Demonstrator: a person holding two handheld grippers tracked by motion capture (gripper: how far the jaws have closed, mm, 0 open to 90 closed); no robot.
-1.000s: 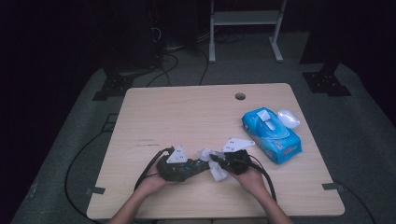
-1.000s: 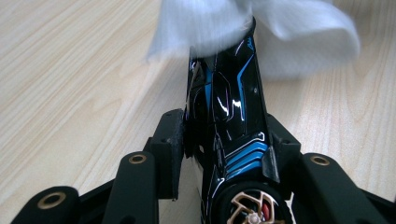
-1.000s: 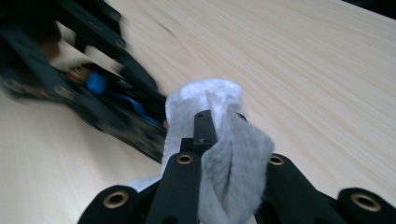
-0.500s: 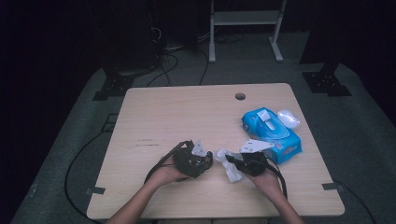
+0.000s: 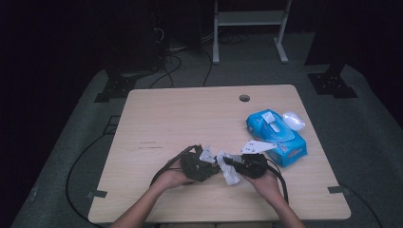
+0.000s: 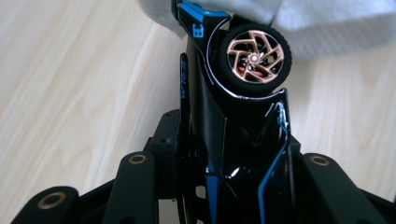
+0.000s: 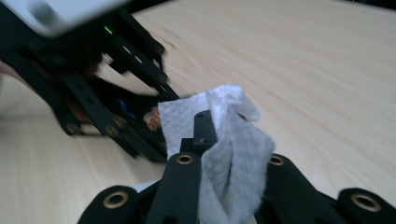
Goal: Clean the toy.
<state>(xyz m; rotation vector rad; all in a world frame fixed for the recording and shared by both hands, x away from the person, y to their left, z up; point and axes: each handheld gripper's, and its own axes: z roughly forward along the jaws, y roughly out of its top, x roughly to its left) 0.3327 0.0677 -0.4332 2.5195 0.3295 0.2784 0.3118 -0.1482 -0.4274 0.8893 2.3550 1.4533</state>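
Wiping a glossy black toy car with blue trim and a copper-spoked wheel (image 6: 243, 93) appears to be the work in hand at a pale wooden table (image 5: 190, 118). The left gripper (image 5: 197, 164) has just been closing and now clamps the car's body between its jaws, seemingly holding it steady above the table so its side is exposed. The right gripper (image 5: 237, 166) pinches a crumpled white wipe (image 7: 229, 149), jaws tight on the fabric, and points it at the car. Seen from the left gripper view, the wipe (image 6: 327, 23) drapes over the car's far end, touching it just beyond the wheel. A blue pack of wipes (image 5: 278, 135) lies near the right hand, probably for easy reach.
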